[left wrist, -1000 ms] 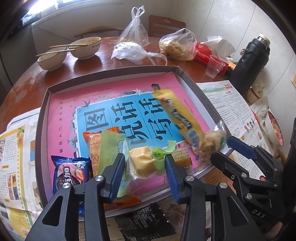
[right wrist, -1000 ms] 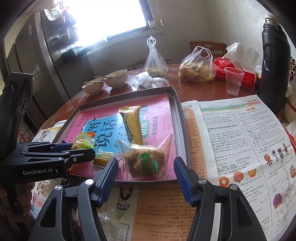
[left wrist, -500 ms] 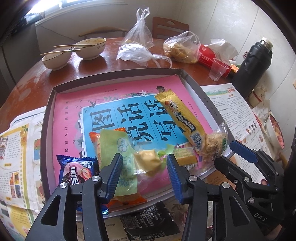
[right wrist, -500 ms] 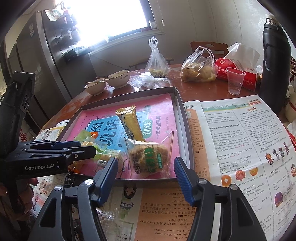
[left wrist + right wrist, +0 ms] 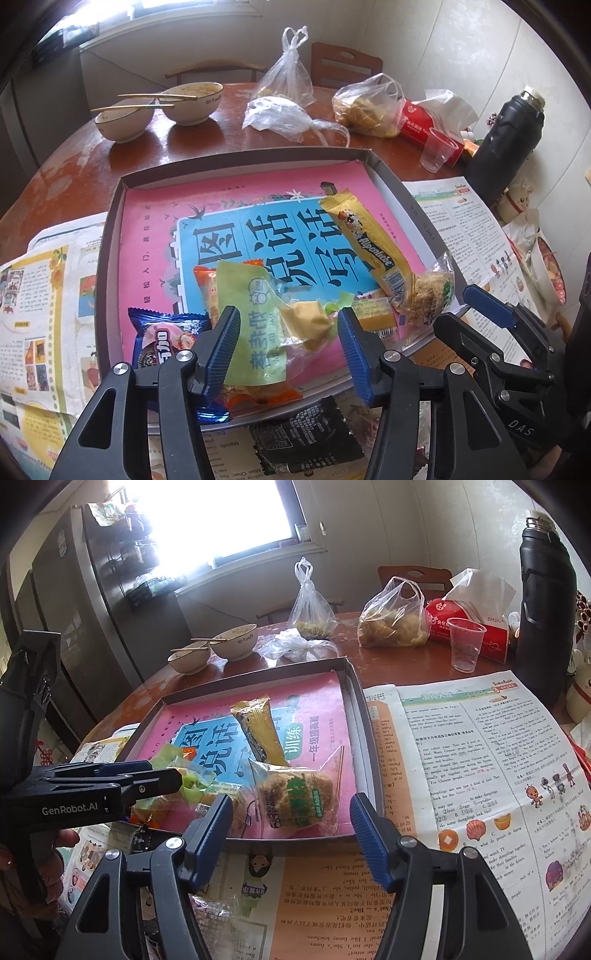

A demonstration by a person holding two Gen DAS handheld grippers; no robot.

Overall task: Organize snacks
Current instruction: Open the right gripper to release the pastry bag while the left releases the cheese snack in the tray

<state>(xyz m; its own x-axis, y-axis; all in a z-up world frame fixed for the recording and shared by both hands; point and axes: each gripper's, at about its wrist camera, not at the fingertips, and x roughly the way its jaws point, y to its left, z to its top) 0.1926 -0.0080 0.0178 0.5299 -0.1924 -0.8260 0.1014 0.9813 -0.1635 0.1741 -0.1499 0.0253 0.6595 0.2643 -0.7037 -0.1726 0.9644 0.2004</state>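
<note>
Your left gripper [image 5: 288, 347] is opening over the green pack [image 5: 251, 325], pads clear of it. Yellow bar [image 5: 369, 243]: long axis runs from the tray's [image 5: 236, 162] far side toward your right gripper [image 5: 291, 827], also opening, nothing gripped.

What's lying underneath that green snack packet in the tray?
Under the green packet an orange packet pokes out at both ends; its middle is covered. Beneath them lies the tray's pink and blue sheet, partly hidden.
</note>
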